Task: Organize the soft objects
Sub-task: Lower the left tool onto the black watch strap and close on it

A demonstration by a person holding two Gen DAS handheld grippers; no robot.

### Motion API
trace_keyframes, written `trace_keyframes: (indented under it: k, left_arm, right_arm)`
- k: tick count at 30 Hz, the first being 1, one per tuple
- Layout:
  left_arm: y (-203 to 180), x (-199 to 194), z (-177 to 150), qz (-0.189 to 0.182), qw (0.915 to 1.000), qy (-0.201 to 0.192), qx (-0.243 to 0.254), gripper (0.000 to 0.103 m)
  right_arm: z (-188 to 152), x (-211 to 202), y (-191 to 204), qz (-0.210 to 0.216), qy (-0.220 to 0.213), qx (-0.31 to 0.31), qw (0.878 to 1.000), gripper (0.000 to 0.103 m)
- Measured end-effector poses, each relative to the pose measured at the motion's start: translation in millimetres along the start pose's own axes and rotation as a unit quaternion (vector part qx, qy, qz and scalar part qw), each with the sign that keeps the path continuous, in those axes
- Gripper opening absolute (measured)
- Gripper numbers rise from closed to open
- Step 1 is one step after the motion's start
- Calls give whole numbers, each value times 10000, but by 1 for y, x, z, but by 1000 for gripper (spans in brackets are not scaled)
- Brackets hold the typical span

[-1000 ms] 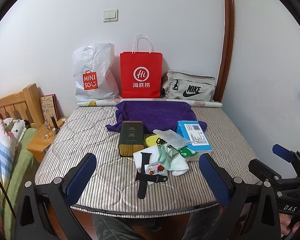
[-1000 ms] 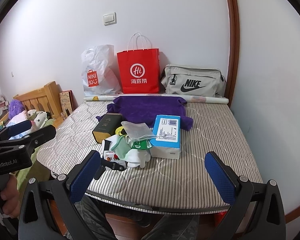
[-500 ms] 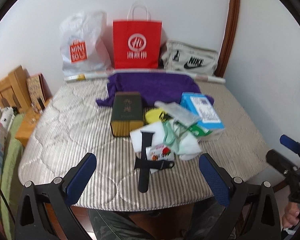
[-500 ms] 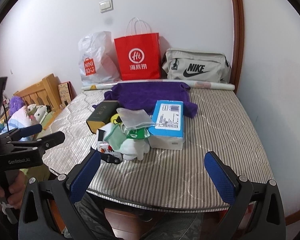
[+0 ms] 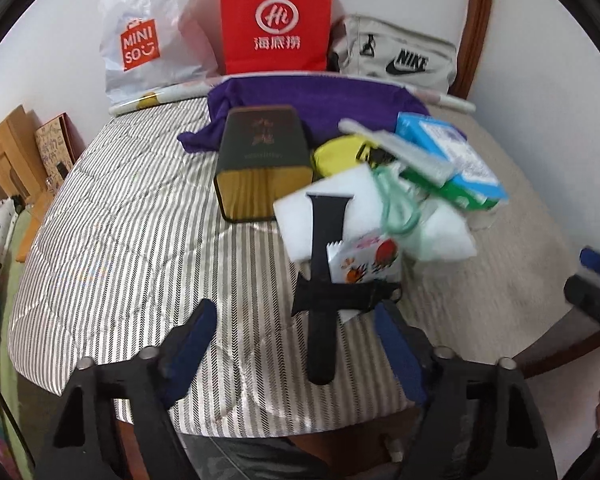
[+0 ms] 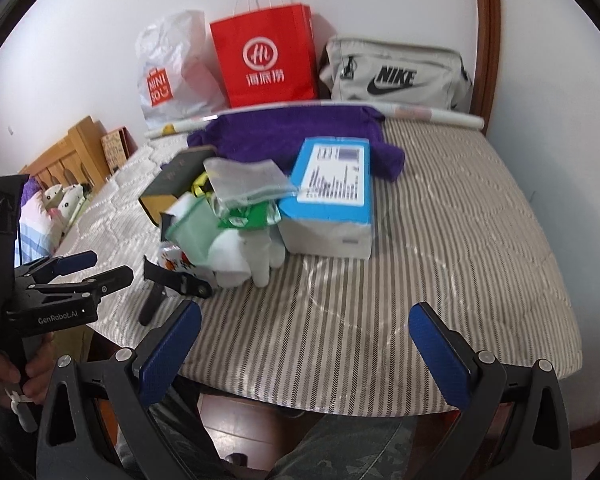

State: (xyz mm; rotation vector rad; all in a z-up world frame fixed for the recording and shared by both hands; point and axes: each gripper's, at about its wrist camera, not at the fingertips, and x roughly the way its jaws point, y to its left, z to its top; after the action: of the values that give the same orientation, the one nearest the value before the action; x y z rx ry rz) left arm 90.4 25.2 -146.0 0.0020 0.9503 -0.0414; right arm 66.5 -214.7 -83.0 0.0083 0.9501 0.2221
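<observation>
The soft things lie heaped near the front edge of the striped bed (image 5: 112, 248): a black strap (image 5: 326, 248) is laid lengthways over a white folded cloth (image 5: 296, 208), with a second short black strap crossing it, a small printed packet (image 5: 364, 260) just beside it, and a pale green cord (image 5: 396, 204) and white socks (image 6: 244, 256) further right. The strap is judged to be light, limp and rubbery, likely to droop from either side of a pinch; a hold near its near end, which lies flat on the mattress, is judged the easiest. The cloth and socks are expected to bunch and trail when lifted. The left gripper (image 5: 296, 344) is tilted steeply down over the bed's front edge, its jaws closing with the strap's near end between them, not yet pressed. The right gripper (image 6: 304, 344) is angled down likewise, its jaws spread wide and empty over bare mattress, well apart from the heap.
</observation>
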Motion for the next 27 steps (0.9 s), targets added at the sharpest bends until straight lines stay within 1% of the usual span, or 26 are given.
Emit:
trace_keyframes:
  k: [3, 4, 5, 8, 10, 12, 15, 16, 17, 19, 22, 27]
  left_arm:
    - [-4, 13, -5, 56, 9997, 141, 166, 66]
    - [-6, 19, -7, 85, 9995, 193, 230, 61]
    - [-7, 22, -8, 94, 9993, 220, 276, 58]
    - [-11, 32, -11, 78, 9988, 290, 375, 58]
    - [-13, 39, -11, 62, 9985, 333, 422, 54]
    - [-15, 48, -13, 30, 9981, 414, 448, 54]
    - [-15, 51, -13, -10, 9988, 284, 403, 53]
    - [-15, 51, -13, -35, 9989, 231, 413, 47]
    - [-15, 50, -13, -49, 9989, 186, 428, 34]
    - [-12, 49, -11, -9, 9991, 149, 388, 18]
    - [1, 48, -8, -122, 9995, 118, 271, 18]
    - [22, 41, -3, 26, 10000, -22, 78, 17]
  right_arm:
    - [-2, 14, -4, 0, 146, 49, 9999, 102]
    - [-3, 19, -5, 10, 195, 75, 9998, 102]
    - [-3, 23, -6, 17, 241, 94, 9997, 102]
    - [-4, 36, -7, 31, 390, 110, 9992, 102]
    - [-5, 42, -8, 27, 471, 107, 9988, 102]
    - [-6, 48, -9, 27, 540, 121, 9985, 102]
    - [-7, 54, -11, 32, 607, 158, 9980, 102]
    - [-7, 56, -12, 34, 626, 168, 9979, 102]
    - [-7, 58, -12, 40, 653, 179, 9977, 102]
    - [-8, 62, -11, 64, 698, 186, 9974, 102]
    - [-8, 65, -10, 97, 729, 167, 9972, 102]
    - [-5, 68, -5, 159, 736, 126, 9971, 102]
